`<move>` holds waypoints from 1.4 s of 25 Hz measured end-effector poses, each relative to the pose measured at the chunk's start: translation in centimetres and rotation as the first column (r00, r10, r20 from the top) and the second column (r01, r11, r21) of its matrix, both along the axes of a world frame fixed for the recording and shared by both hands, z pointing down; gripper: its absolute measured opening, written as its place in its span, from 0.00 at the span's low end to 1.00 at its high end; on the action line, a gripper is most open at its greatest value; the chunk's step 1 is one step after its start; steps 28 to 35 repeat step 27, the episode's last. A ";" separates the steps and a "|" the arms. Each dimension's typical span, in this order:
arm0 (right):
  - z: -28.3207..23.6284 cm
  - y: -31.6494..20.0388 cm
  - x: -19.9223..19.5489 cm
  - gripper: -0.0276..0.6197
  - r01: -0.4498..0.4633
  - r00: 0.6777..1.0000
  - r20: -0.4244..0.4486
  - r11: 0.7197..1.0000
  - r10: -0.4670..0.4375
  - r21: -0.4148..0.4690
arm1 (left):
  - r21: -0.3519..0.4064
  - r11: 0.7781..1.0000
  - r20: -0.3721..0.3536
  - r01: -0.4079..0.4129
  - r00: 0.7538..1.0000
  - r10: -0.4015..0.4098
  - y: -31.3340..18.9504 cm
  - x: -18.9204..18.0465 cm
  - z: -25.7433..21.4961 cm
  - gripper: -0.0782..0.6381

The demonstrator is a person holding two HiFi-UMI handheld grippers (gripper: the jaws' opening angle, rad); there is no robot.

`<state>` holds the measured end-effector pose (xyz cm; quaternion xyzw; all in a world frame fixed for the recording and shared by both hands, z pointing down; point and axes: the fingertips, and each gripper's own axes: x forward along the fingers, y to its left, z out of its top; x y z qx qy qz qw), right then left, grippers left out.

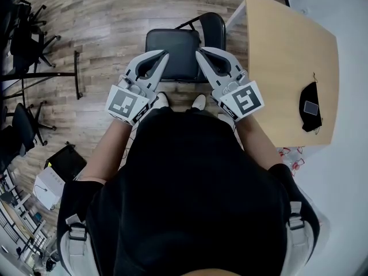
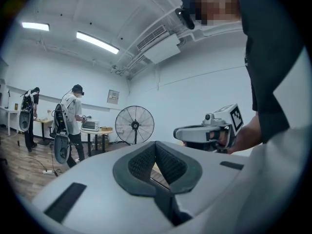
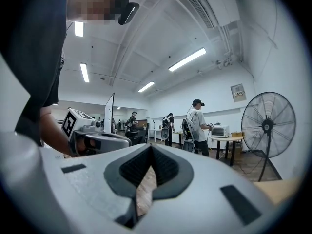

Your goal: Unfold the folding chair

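One folding chair (image 1: 172, 46) and two grippers are counted in the head view, along with one wooden table (image 1: 282, 45) at the right, on which a single black object (image 1: 311, 107) is lying. The chair is set on the wood-plank floor straight ahead of the person, just left of the table's near corner. It is seen as black throughout: a padded seat with rounded corners, lying flat and facing up, a padded backrest (image 1: 213, 29) and thin dark frame tubes. The backrest is placed at the seat's far right side, toward the table, so the chair is judged to face left and slightly toward the person; the seat is nearly square, its slightly longer side running across the picture. The left gripper (image 1: 166, 53) and the right gripper (image 1: 198, 52) are held side by side over the seat's near edge, tips pointing away from the body. Both pairs of jaws are clenched together with nothing gripped; only floor is glimpsed through the slit between the pads. One standing fan (image 2: 134, 125) is shown in each gripper view.
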<state>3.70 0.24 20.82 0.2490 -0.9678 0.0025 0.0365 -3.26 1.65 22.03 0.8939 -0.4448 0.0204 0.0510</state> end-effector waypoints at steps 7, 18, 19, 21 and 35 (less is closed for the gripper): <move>0.3 -0.5 -0.2 0.05 0.009 1.000 -0.014 1.000 -0.009 -0.005 | -0.017 1.000 -0.013 -0.006 1.000 0.005 -0.8 -0.3 0.4 0.10; 1.1 -1.7 -0.9 0.04 0.019 1.000 -0.018 1.000 -0.019 -0.025 | -0.019 1.000 -0.011 0.024 1.000 -0.024 -1.8 -0.9 1.0 0.10; 1.1 -1.7 -1.0 0.05 0.019 1.000 -0.018 0.999 -0.020 -0.026 | -0.018 0.999 -0.013 0.027 1.000 -0.027 -1.9 -1.1 0.9 0.10; 1.1 -1.9 -1.1 0.05 0.019 1.000 -0.017 0.999 -0.020 -0.026 | -0.015 0.999 -0.014 0.031 0.999 -0.031 -2.0 -1.3 0.9 0.10; 1.4 -1.8 -1.0 0.05 0.018 1.000 -0.018 0.999 -0.019 -0.031 | -0.019 0.999 -0.015 0.030 0.999 -0.030 -1.8 -1.0 0.9 0.10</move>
